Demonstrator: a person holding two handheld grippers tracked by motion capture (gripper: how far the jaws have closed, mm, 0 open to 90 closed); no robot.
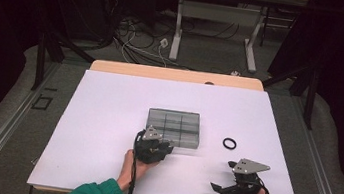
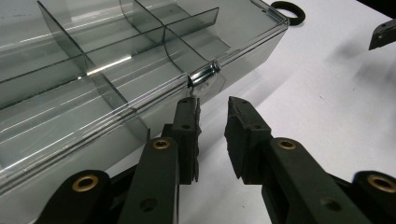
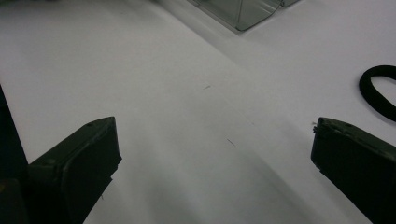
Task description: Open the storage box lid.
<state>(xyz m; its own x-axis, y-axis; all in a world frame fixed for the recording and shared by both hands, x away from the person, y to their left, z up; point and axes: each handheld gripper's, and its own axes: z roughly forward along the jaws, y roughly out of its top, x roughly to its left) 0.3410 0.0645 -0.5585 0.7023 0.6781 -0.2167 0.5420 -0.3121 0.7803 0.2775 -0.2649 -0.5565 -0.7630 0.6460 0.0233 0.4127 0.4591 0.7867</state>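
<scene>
White counter (image 1: 106,118): left gripper (image 2: 212,116) low at box (image 2: 116,70) latch (image 2: 204,77), jaws narrow, gripping nothing; right gripper (image 3: 212,154) level, jaws wide, near ring (image 3: 378,88).

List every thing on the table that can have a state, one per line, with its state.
Clear compartment box: lid shut, compartments look empty.
Box latch: fastened, just ahead of the left jaws.
Black ring: flat on the table, outside the box, untouched.
Left gripper: jaws narrowly apart, nothing between them.
Right gripper: jaws wide open, empty.
</scene>
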